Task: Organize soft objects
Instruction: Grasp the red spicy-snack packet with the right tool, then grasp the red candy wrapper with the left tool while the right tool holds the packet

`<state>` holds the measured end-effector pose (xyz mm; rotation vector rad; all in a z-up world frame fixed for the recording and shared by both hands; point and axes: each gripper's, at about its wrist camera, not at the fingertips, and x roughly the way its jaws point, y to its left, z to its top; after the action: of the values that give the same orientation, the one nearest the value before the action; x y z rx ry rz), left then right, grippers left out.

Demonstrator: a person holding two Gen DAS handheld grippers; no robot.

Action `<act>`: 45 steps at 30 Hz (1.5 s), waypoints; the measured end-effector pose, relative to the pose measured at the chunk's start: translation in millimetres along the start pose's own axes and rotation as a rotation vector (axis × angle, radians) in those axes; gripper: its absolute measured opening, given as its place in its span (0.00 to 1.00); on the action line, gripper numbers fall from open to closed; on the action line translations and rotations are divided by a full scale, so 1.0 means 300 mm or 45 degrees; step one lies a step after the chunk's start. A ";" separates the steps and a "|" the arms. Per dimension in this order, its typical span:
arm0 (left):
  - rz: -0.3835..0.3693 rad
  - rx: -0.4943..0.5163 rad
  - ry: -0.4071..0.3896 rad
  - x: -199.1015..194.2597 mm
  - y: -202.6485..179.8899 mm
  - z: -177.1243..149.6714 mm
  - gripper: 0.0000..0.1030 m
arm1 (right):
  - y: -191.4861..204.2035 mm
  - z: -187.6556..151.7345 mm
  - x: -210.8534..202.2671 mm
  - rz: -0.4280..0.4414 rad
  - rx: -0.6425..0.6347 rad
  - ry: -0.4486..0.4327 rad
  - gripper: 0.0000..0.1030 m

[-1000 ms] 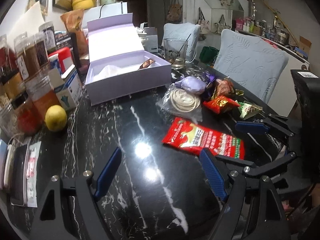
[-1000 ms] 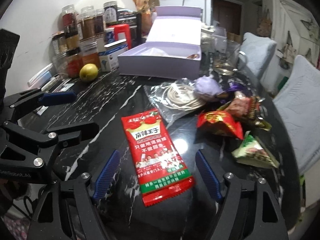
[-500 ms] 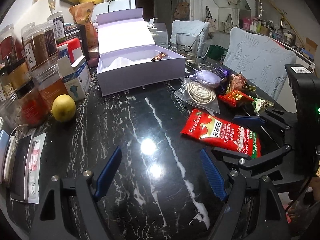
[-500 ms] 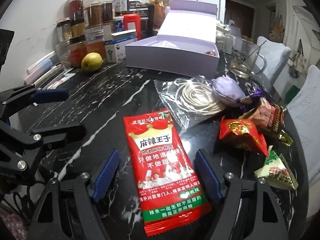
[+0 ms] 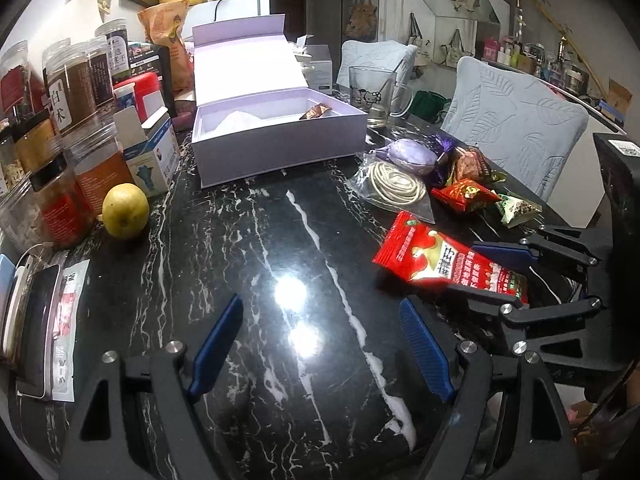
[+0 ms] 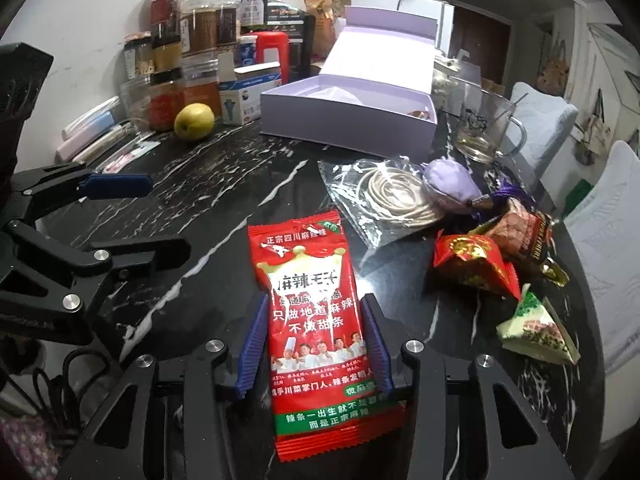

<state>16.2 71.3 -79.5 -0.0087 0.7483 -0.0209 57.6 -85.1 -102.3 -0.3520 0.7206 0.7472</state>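
My right gripper (image 6: 316,344) is shut on the sides of a long red snack packet (image 6: 312,304), which also shows in the left wrist view (image 5: 444,264), its far end a little off the table. My left gripper (image 5: 320,348) is open and empty above bare black marble. An open lilac box (image 5: 276,148) stands at the back with one brown sweet (image 5: 316,112) inside. A clear bag of coiled cord (image 6: 384,200), a lilac pouch (image 6: 450,186), a red sweet pack (image 6: 476,266), a brown pack (image 6: 520,236) and a green-white pack (image 6: 536,330) lie on the right.
Jars and small boxes (image 5: 64,132) crowd the left edge, with a yellow-green fruit (image 5: 125,210) and flat packets (image 5: 40,316) in front. A glass mug (image 6: 484,128) stands right of the box. Two covered chairs (image 5: 516,136) stand beyond the table.
My right gripper has moved forward and closed on the red snack packet, lifting its far end. My left gripper stayed open and shifted slightly.
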 end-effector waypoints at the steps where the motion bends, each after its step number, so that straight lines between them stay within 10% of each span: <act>1: -0.005 0.000 0.000 -0.002 -0.003 0.000 0.78 | -0.007 -0.003 -0.010 0.002 0.016 -0.009 0.44; 26: -0.281 0.065 -0.015 0.096 -0.352 0.163 0.78 | -0.344 -0.088 -0.326 -0.249 0.296 -0.076 0.44; 45: -0.156 -0.024 0.147 0.380 -0.437 0.300 0.78 | -0.500 -0.106 -0.321 -0.270 0.417 -0.092 0.44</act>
<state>159.0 -62.2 -89.1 -0.0720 0.8628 -0.1321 101.5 -252.9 -50.6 -0.0994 0.7112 0.4298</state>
